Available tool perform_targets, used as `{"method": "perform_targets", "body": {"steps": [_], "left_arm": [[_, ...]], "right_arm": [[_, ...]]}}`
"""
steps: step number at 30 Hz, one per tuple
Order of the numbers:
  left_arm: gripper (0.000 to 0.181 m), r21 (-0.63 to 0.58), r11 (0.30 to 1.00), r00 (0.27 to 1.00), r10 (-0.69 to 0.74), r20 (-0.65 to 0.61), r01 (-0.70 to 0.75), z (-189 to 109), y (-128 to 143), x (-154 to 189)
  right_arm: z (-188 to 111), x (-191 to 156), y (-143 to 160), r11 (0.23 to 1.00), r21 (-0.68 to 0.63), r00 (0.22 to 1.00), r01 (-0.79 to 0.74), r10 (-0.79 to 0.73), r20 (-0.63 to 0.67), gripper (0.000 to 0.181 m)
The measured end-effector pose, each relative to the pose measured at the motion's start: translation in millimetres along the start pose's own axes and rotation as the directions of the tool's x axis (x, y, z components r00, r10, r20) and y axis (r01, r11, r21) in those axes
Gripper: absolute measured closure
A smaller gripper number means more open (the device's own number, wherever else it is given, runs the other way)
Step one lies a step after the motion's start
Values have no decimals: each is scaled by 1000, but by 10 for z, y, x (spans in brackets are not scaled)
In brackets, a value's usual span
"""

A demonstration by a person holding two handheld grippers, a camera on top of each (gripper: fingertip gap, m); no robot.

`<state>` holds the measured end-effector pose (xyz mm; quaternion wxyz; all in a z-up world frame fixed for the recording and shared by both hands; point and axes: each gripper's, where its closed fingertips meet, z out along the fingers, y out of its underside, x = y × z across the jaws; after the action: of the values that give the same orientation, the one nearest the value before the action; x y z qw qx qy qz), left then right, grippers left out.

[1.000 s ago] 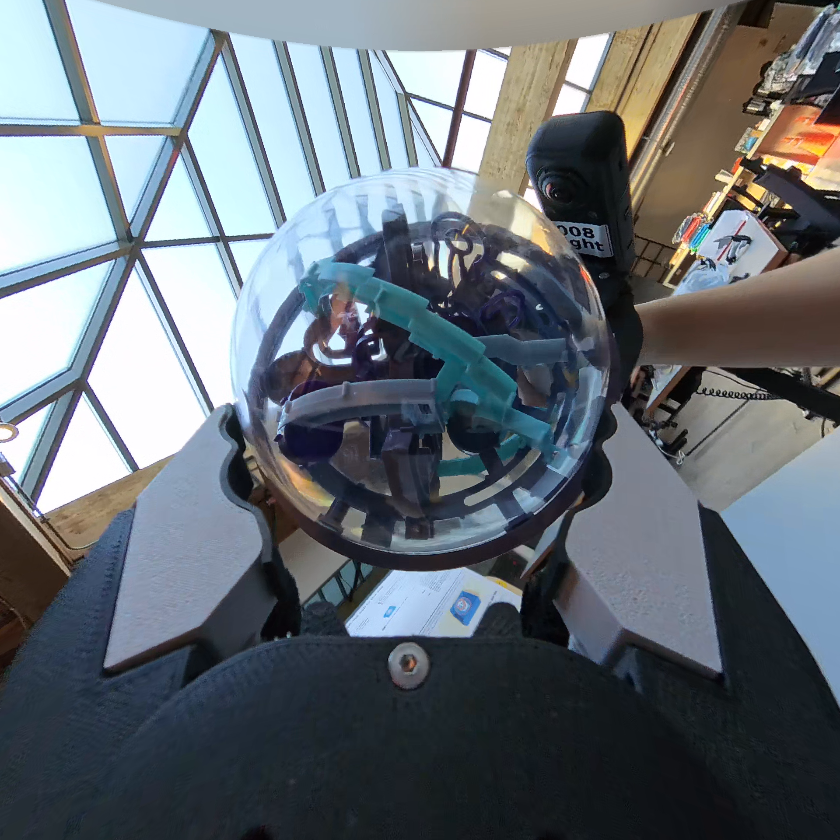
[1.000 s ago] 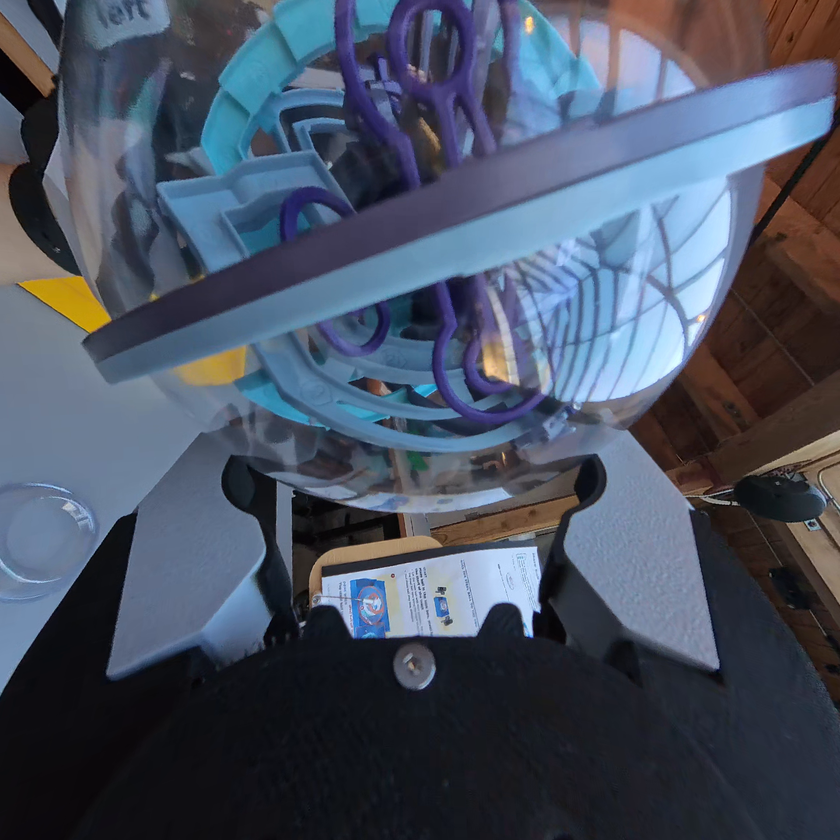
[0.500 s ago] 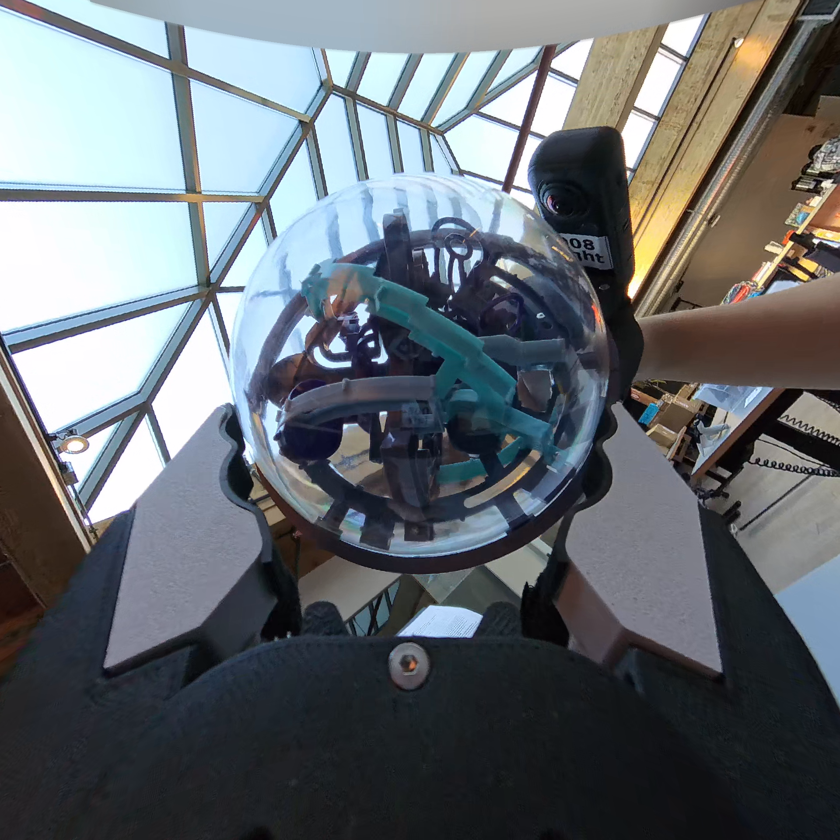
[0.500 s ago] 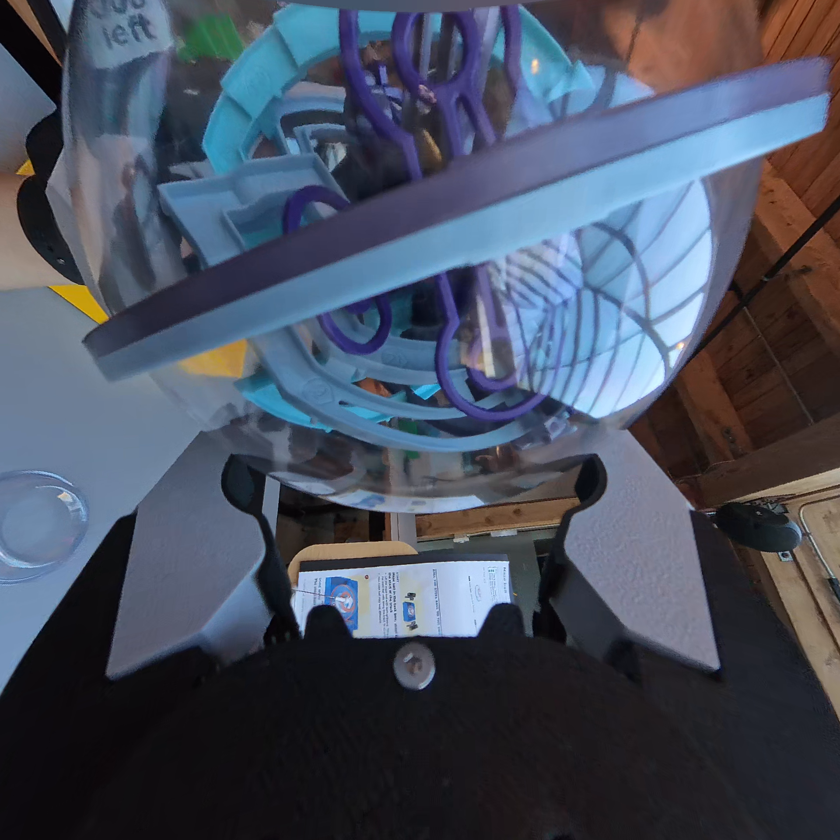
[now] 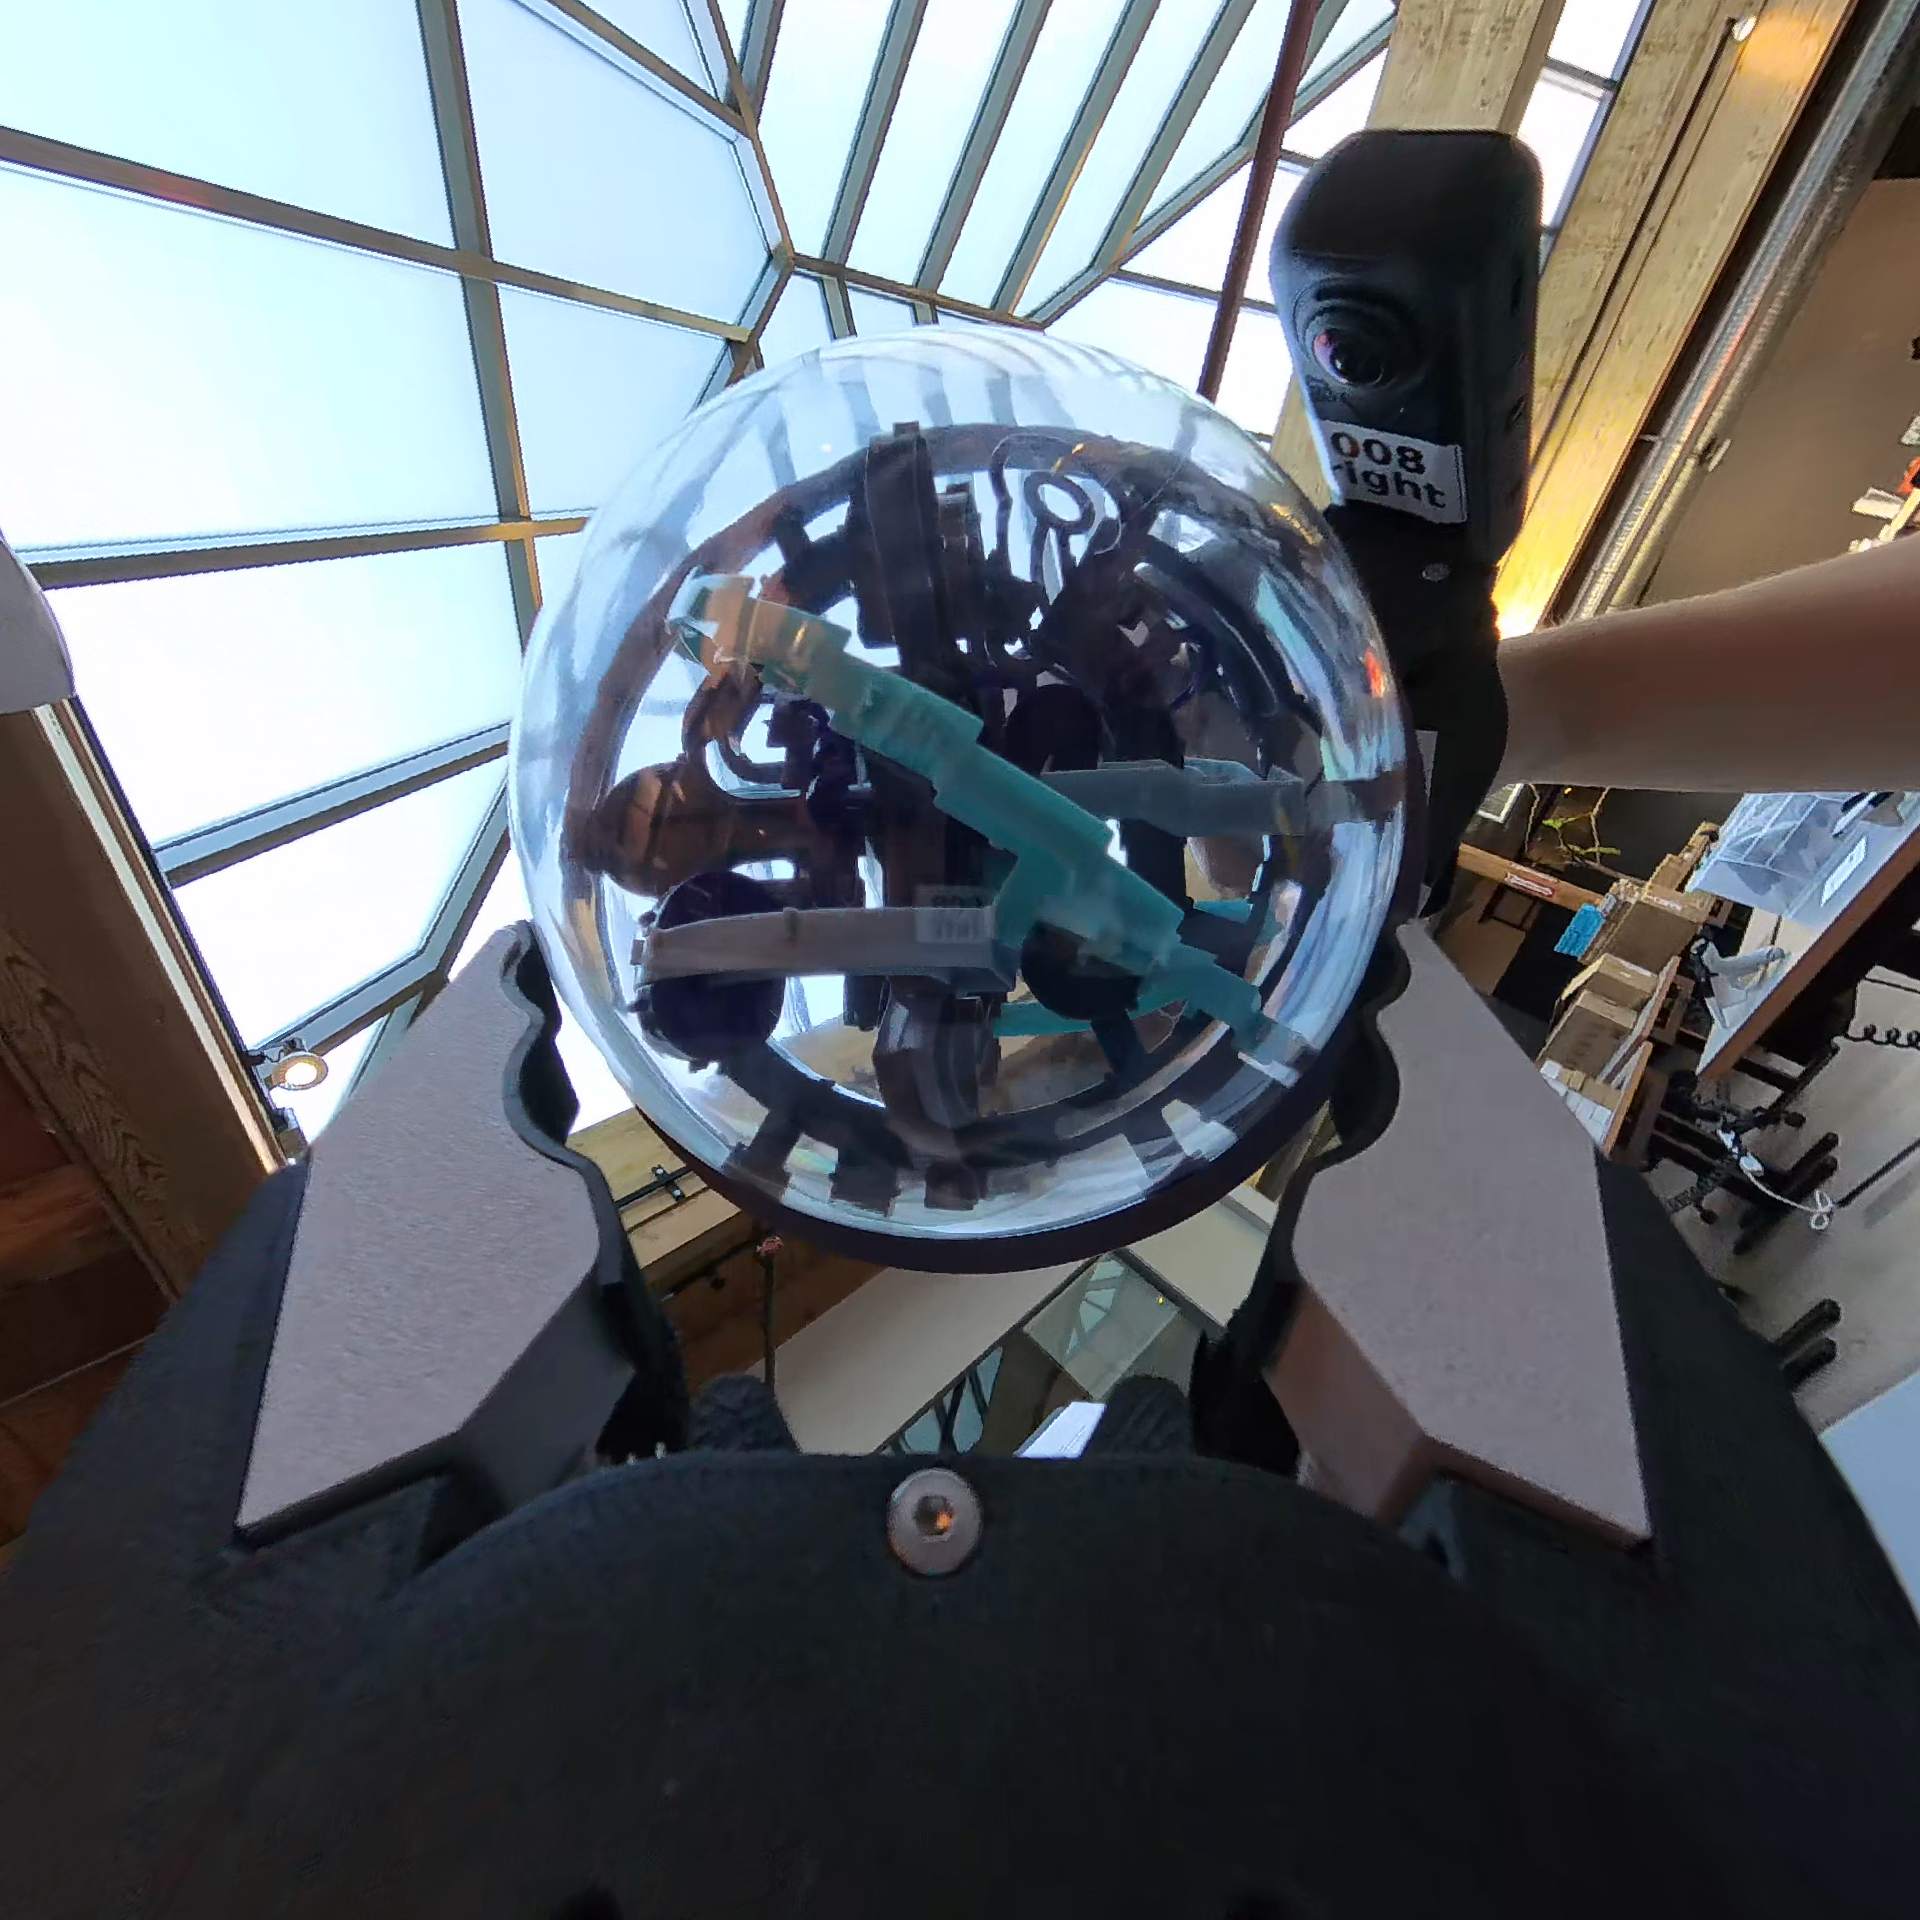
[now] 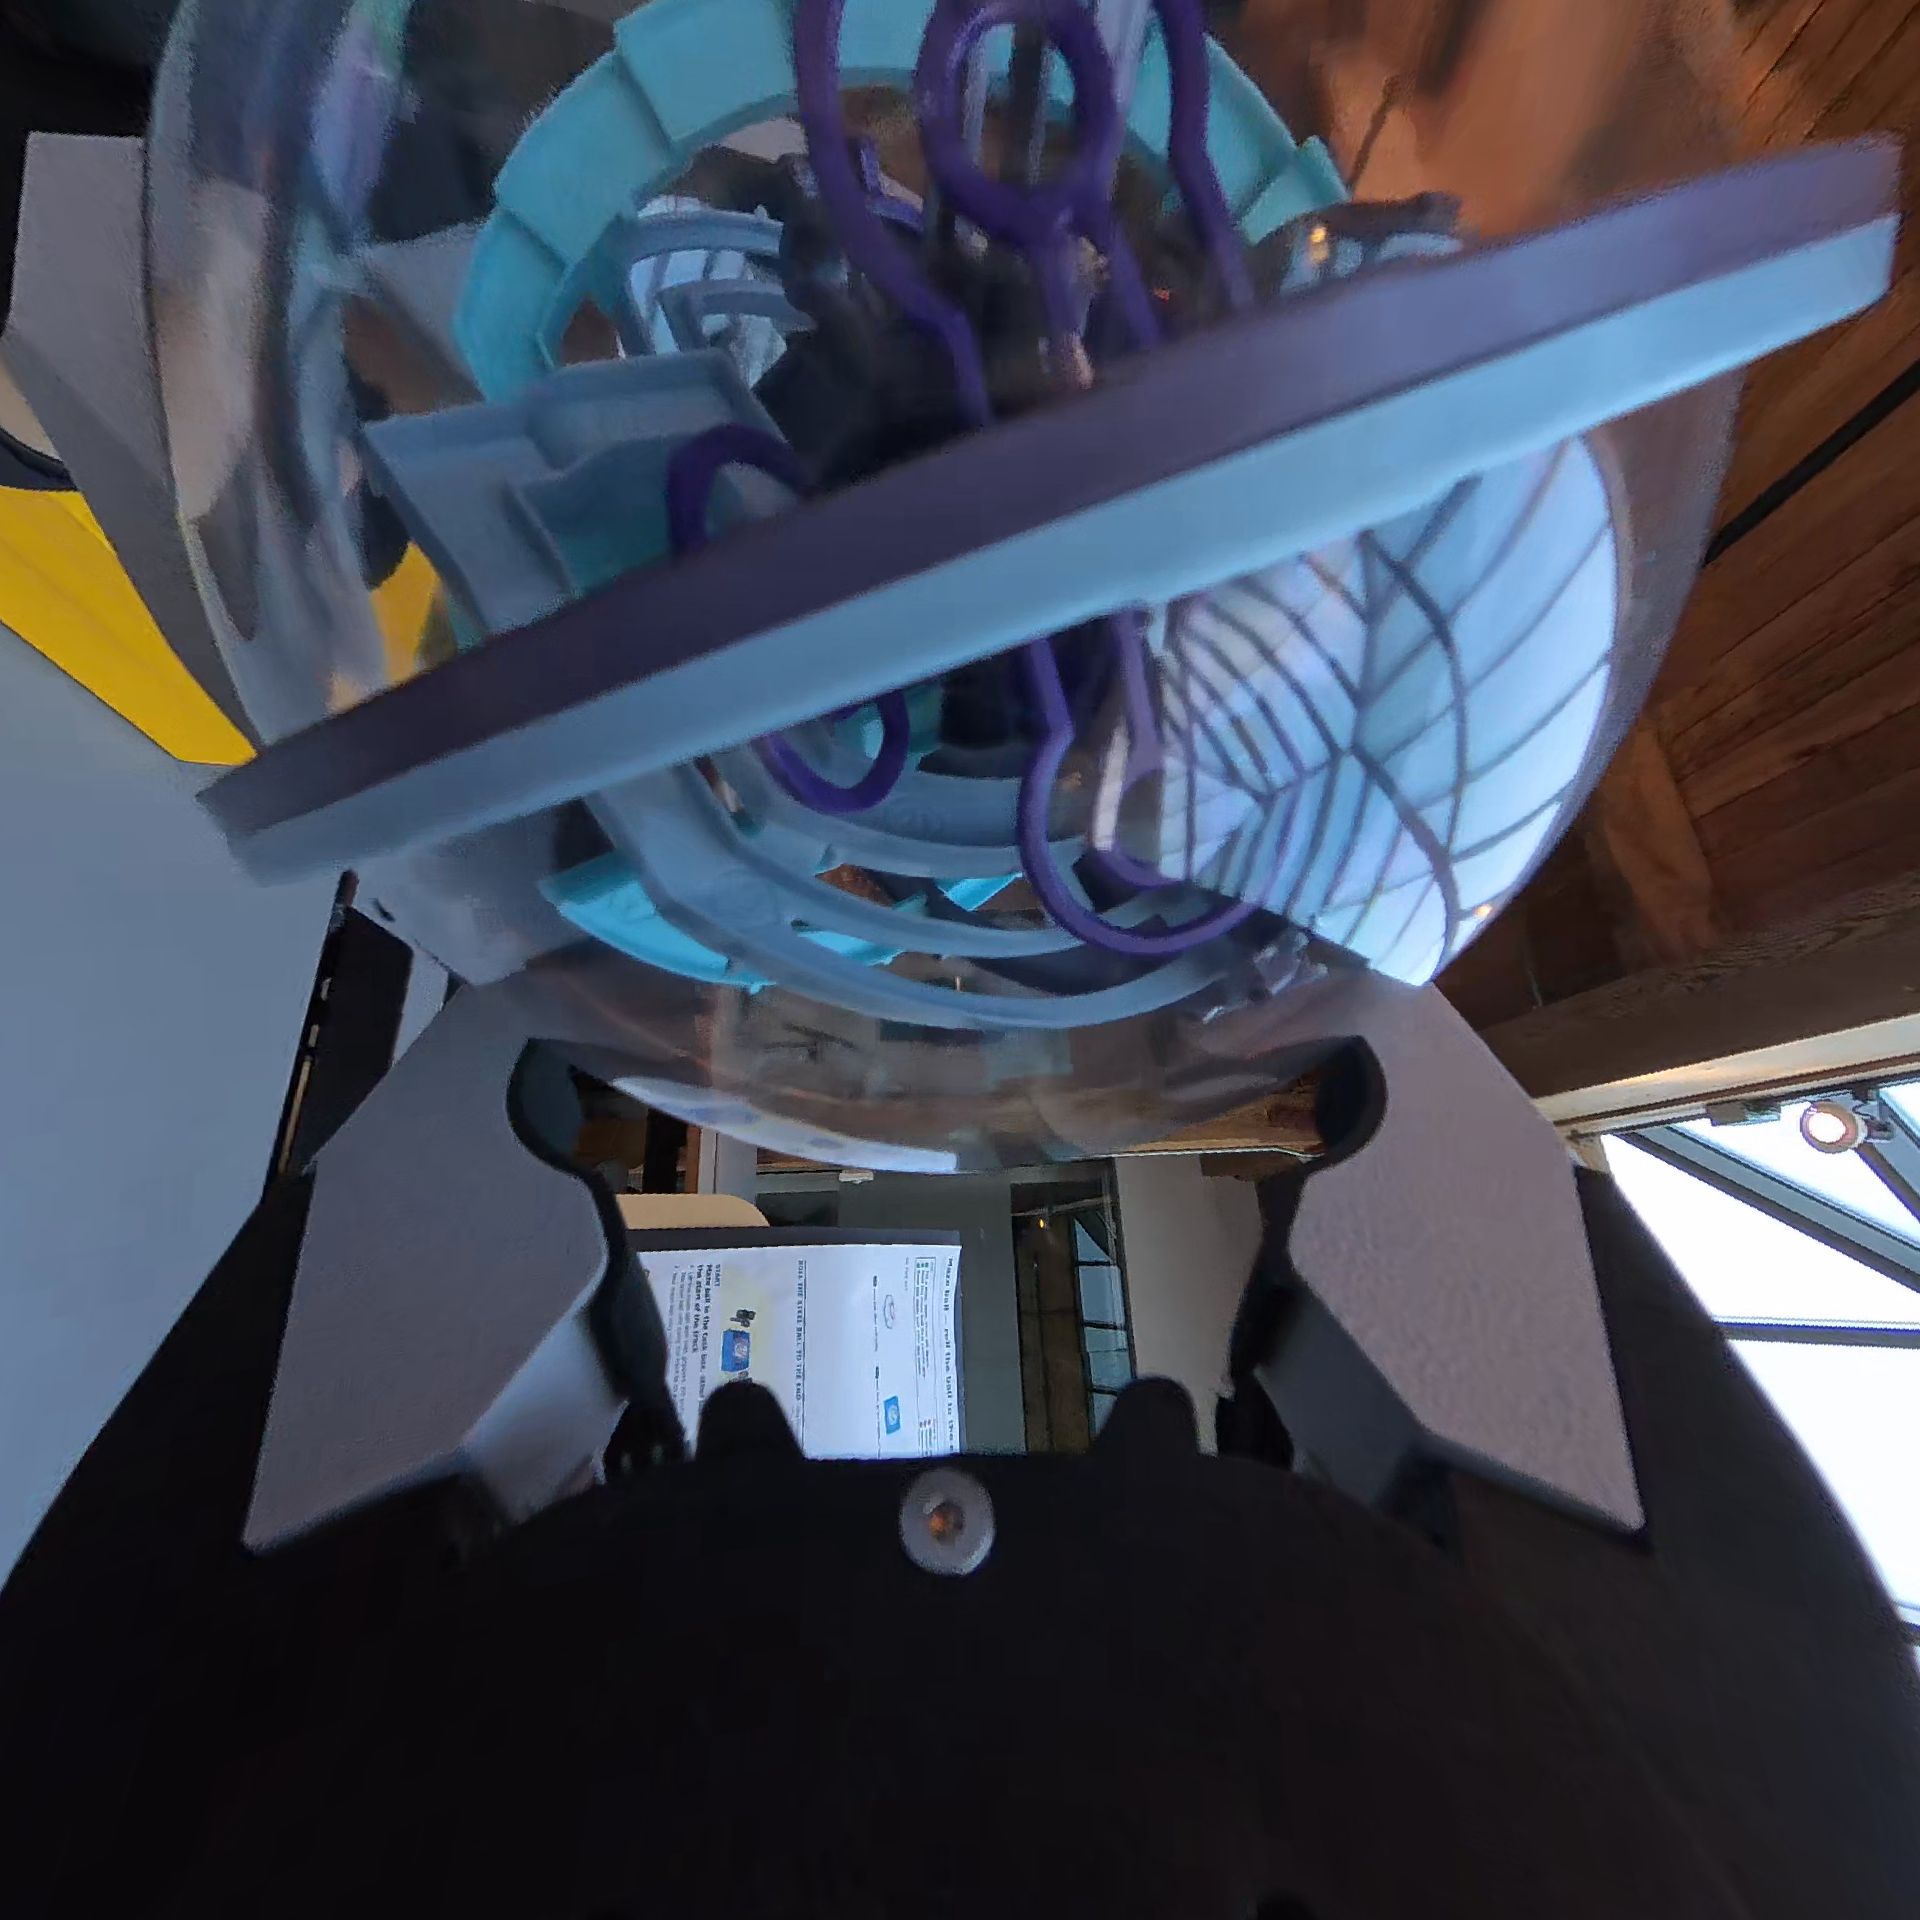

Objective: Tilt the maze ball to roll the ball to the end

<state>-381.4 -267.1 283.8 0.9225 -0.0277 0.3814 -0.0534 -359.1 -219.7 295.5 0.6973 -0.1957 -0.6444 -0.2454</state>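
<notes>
The left gripper is clamped on the maze ball, its two grey fingers pressing against the lower left and lower right of the clear sphere. The right gripper grips the same maze ball from the opposite side, its notched fingers closed against the lower curve of the shell. The ball is held in the air between the two tools, against a glazed skylight roof. Inside the sphere are a teal track, grey track sections and purple wire loops; a flat grey-blue equatorial ring runs tilted, low at left and high at right, in the right wrist view. The small rolling ball cannot be located in either view. In the left wrist view the black camera body of the right tool stands behind the sphere and carries a white sticker with printed characters; a forearm extends from the right. A printed white sheet with text and small pictures is visible between the right fingers. A yellow surface lies at the left edge.
</notes>
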Motion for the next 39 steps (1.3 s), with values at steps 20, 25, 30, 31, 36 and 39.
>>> {"method": "perform_targets", "body": {"steps": [20, 25, 30, 31, 36, 39], "left_arm": [[33, 31, 993, 993, 116, 31, -117, -4, -118, 12], [33, 28, 996, 996, 83, 24, -83, -9, -141, 8], [33, 44, 999, 999, 26, 33, -28, -8, -140, -27], [33, 50, 999, 999, 10, 37, -11, -7, -136, -30], [33, 74, 995, 996, -74, 52, 70, 9, -89, -62], [33, 63, 995, 995, -87, 52, 83, 19, -42, -69]], "right_arm": [[-56, 60, -76, 996, 4, 992, 92, -91, -85, 39], [-52, 47, -98, 998, 11, 996, 54, -53, -68, 38], [-44, 50, -103, 1000, 6, 999, 26, -26, -35, 38], [-40, 51, -104, 1000, 3, 999, 18, -18, -27, 38], [-30, 51, -79, 999, -25, 1000, -24, 25, 16, 36], [-23, 46, -43, 999, -40, 999, -34, 35, 23, 36]]}}
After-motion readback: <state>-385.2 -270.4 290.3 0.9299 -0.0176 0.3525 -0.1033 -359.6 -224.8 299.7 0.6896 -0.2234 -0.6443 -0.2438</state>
